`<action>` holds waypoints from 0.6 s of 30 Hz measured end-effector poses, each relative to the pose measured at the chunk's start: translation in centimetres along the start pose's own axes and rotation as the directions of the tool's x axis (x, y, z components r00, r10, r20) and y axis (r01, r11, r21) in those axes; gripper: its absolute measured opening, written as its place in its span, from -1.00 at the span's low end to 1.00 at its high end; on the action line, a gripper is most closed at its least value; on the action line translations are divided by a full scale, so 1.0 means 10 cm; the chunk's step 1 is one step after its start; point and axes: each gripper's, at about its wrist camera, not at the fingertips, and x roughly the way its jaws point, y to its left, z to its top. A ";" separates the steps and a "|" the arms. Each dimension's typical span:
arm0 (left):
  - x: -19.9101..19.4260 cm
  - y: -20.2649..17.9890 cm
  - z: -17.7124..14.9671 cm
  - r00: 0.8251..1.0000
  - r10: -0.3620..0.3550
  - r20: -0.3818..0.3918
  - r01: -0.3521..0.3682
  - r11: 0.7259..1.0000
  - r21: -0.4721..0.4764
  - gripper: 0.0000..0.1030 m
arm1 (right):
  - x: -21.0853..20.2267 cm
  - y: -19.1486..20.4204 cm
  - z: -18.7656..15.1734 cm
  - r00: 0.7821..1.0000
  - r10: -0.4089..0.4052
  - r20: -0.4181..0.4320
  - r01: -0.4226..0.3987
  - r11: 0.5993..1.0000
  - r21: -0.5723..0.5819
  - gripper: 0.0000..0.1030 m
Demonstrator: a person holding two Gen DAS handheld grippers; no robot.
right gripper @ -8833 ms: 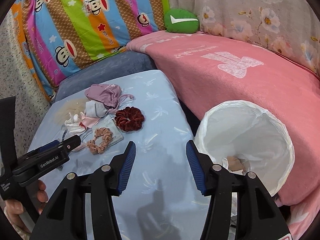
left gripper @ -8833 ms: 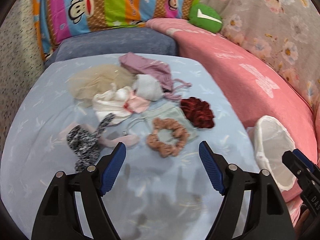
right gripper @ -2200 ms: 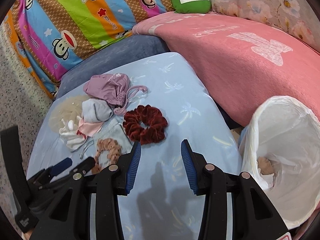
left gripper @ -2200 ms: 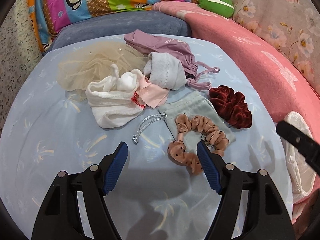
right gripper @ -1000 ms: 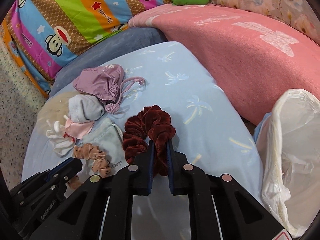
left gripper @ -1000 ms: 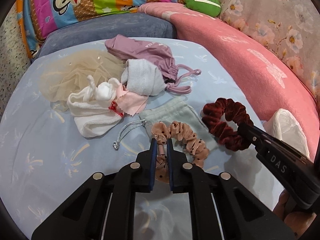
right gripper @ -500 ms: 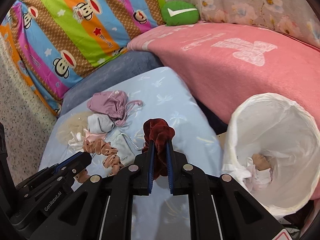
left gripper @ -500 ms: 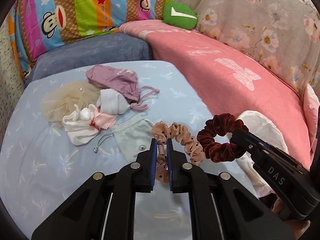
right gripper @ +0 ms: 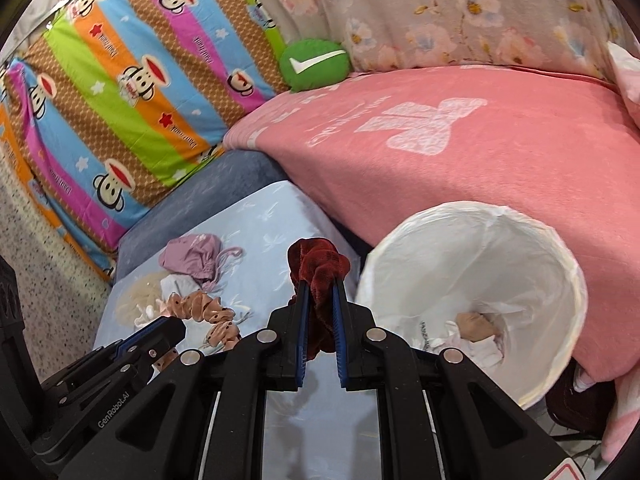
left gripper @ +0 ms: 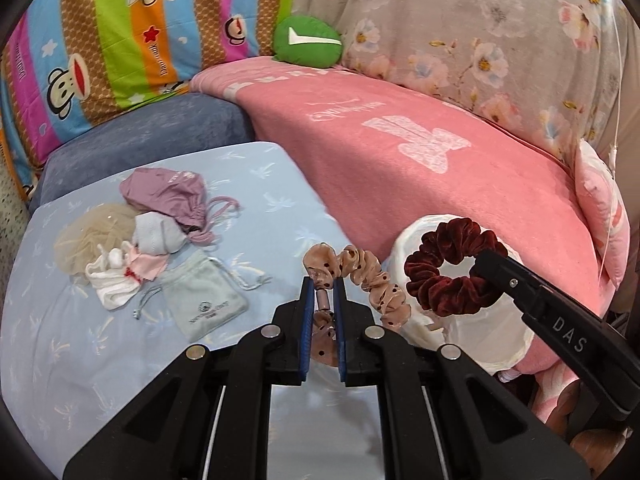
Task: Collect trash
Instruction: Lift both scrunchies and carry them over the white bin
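The left gripper had its fingers clamped on a peach dotted scrunchie, which rose from between the blue pads and arched to the right, lifted clear of the light blue desk. The right gripper likewise pinched a dark red velvet scrunchie between its closed fingers, the bunched fabric sticking up above the tips. In the left wrist view that red scrunchie hung as an open ring in front of the rim of the white-lined trash bin, just right of the peach one. The bin stood beside the desk against a pink blanket and had some crumpled items at its bottom. On the desk lay a grey drawstring pouch, a mauve pouch, a beige mesh piece and white cloths.
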 end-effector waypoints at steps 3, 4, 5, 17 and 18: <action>0.03 -0.14 0.03 1.000 -0.020 -0.004 0.020 1.000 0.019 -0.81 | -0.08 -0.14 0.02 1.000 -0.016 0.015 0.016 1.000 0.014 -0.80; 0.04 -0.19 0.04 1.000 -0.022 -0.006 0.022 0.999 0.027 -0.81 | -0.11 -0.18 0.03 1.000 -0.022 0.019 0.021 1.000 0.019 -0.80; 0.06 -0.25 0.06 1.000 -0.028 -0.008 0.028 0.999 0.039 -0.81 | -0.13 -0.23 0.03 0.999 -0.029 0.024 0.028 0.999 0.024 -0.80; 0.29 -0.77 0.14 0.993 -0.109 -0.055 0.114 0.988 0.106 -0.80 | -0.26 -0.75 0.07 0.994 -0.097 0.046 0.093 0.991 0.094 -0.79; 0.30 -0.80 0.14 0.992 -0.114 -0.057 0.120 0.986 0.112 -0.80 | -0.27 -0.77 0.07 0.994 -0.101 0.047 0.096 0.991 0.097 -0.79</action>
